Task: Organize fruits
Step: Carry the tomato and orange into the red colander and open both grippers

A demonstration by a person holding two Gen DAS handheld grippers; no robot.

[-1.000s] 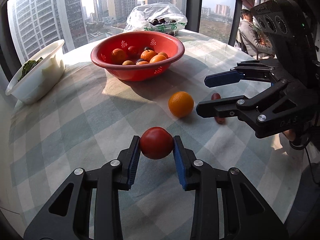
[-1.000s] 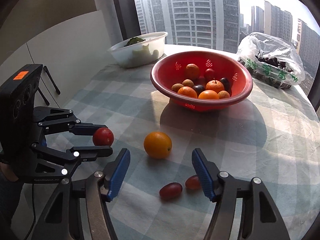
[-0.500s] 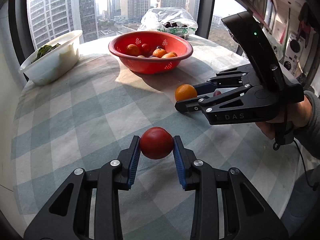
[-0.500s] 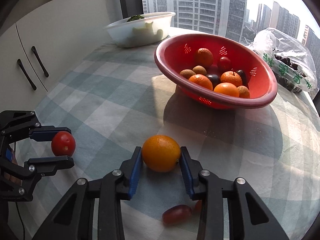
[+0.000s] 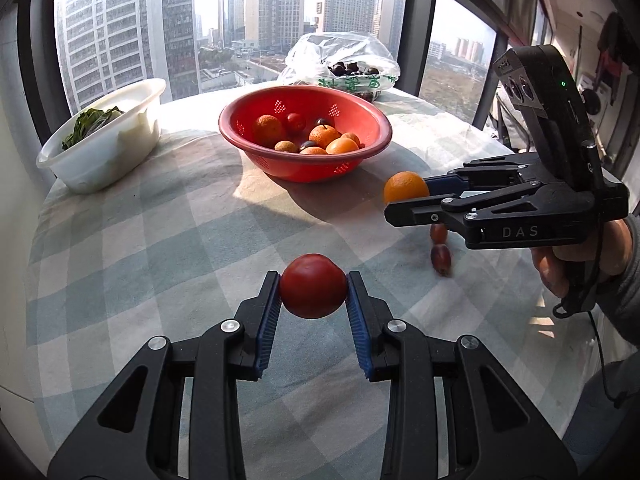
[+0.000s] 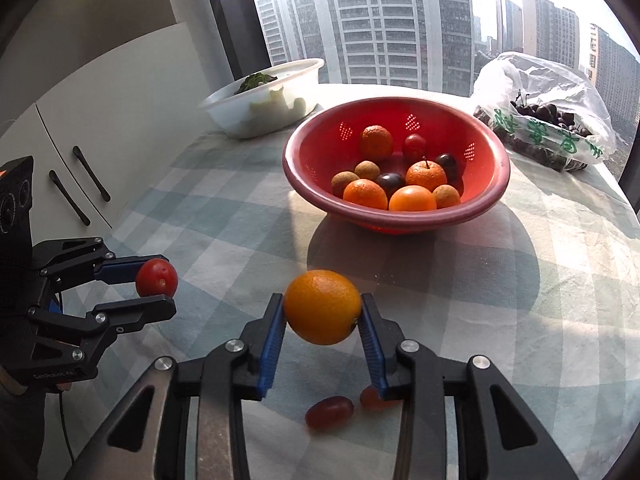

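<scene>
With several fruits already in the red basket (image 6: 492,200), the left gripper (image 5: 313,292) clamps a tomato (image 5: 313,291), the right gripper (image 6: 322,308) an orange (image 6: 322,307), two grapes (image 6: 329,412) left before it

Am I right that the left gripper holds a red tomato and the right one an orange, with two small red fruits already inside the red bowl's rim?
Not quite. The two small red fruits lie on the checked tablecloth below the right gripper, as the right wrist view shows. Everything else holds.

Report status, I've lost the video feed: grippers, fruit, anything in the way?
Left gripper shut on tomato. Right gripper shut on orange. Two grape tomatoes remain on tablecloth. Path to red colander looks open.
</scene>
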